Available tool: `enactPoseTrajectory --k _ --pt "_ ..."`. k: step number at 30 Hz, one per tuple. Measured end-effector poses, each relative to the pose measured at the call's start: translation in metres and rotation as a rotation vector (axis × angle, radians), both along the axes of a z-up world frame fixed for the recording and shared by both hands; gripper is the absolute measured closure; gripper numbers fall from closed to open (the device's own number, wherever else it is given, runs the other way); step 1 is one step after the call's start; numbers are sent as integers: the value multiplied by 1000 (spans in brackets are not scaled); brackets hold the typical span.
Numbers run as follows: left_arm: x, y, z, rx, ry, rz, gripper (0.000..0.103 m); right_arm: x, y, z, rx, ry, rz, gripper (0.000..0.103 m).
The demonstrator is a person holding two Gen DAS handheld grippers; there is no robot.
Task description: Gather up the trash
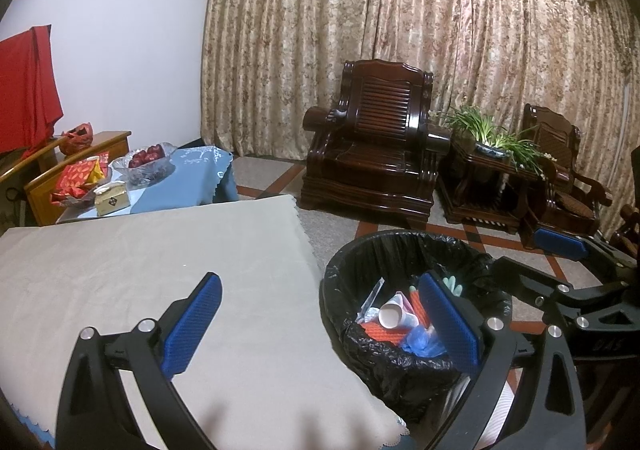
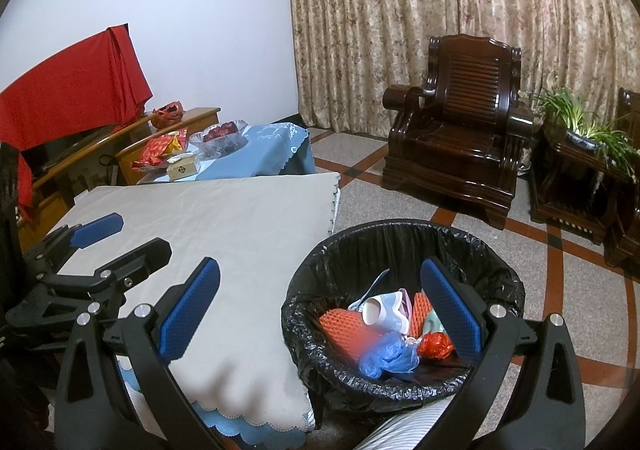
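A bin lined with a black bag (image 1: 360,250) (image 2: 360,242) stands on the floor right of a table with a beige cloth (image 1: 140,270) (image 2: 220,218). Inside lie a white paper cup (image 1: 390,316) (image 2: 372,312), orange foam netting (image 2: 340,330), a blue plastic bag (image 2: 386,358) and a red wrapper (image 2: 436,344). My left gripper (image 1: 328,330) is open and empty, straddling the table edge and the bin. My right gripper (image 2: 320,318) is open and empty over the bin's near left rim. It also shows in the left wrist view (image 1: 528,262). The left gripper shows in the right wrist view (image 2: 116,238).
A second table with a blue cloth (image 1: 192,186) (image 2: 260,158) behind holds a glass bowl of red fruit (image 1: 146,162) (image 2: 220,136), red packets and a small box. A dark wooden armchair (image 1: 372,146) (image 2: 456,130), a side table with a plant (image 1: 492,142) and curtains stand beyond.
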State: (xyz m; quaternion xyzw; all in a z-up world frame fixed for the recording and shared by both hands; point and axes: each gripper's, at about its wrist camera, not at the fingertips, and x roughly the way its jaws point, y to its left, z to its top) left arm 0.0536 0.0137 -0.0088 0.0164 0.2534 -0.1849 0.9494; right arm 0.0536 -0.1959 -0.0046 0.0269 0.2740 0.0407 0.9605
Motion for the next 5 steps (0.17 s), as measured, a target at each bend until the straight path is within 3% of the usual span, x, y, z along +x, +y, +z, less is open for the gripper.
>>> enactPoseTrajectory --k 5 --pt "0 1 0 2 0 -1 6 -1 1 -1 1 2 1 5"
